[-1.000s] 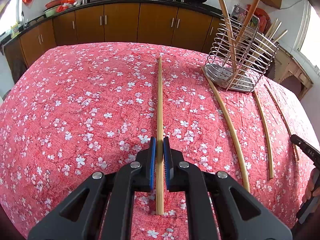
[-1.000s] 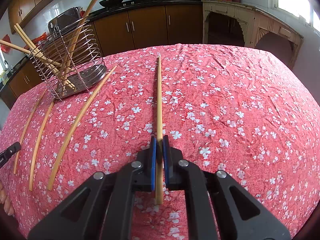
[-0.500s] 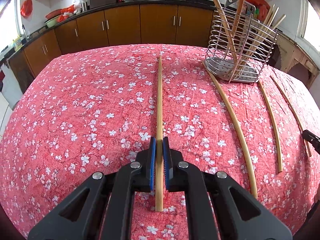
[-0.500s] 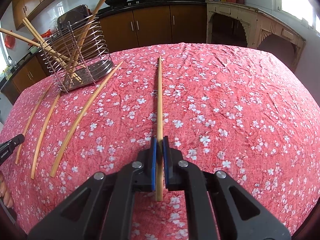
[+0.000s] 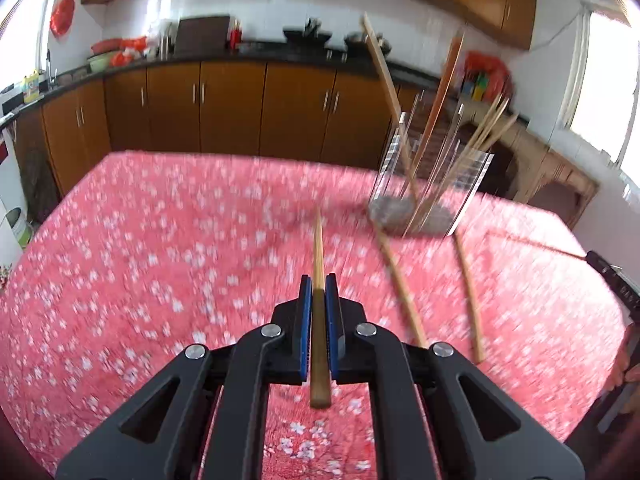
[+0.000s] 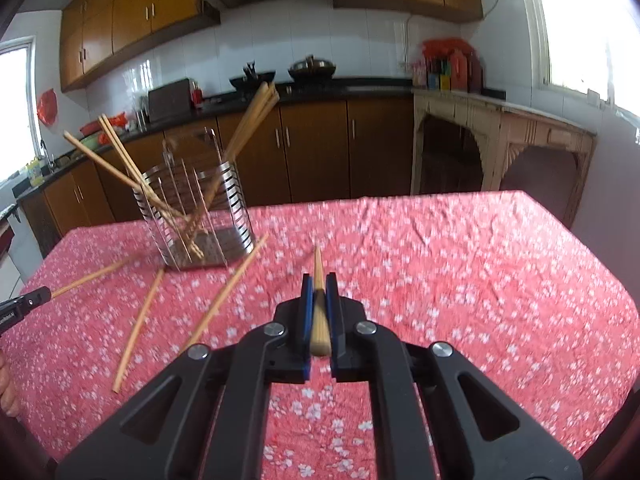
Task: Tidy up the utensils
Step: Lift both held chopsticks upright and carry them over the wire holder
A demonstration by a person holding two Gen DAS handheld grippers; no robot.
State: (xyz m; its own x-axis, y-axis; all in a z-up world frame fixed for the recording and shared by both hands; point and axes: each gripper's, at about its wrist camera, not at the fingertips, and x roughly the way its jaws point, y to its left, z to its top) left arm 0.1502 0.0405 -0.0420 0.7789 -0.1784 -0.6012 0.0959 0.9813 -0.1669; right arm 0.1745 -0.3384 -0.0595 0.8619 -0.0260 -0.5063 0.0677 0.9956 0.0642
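The job is partly done. Some chopsticks already stand in the wire holder (image 6: 196, 216) on the table with the pink flower cloth (image 6: 460, 264). More still need to go in.

The left gripper (image 5: 319, 300) is squeezed tight on one chopstick (image 5: 318, 248). The stick pokes forward between the blue pads, and its tip looks lifted off the cloth. The right gripper (image 6: 319, 296) is squeezed tight on its own chopstick (image 6: 318, 264) the same way. So two sticks are in the claws, one each, and both look ready to go to the holder.

Three loose chopsticks (image 6: 138, 324) lie on the cloth just beside the holder, seen from the right wrist. Those are still left to pick up.

Inside the holder I count about five or six sticks, leaning out both ways. The picture is blurry, so I cannot be sure.

There is one holder and two grippers.
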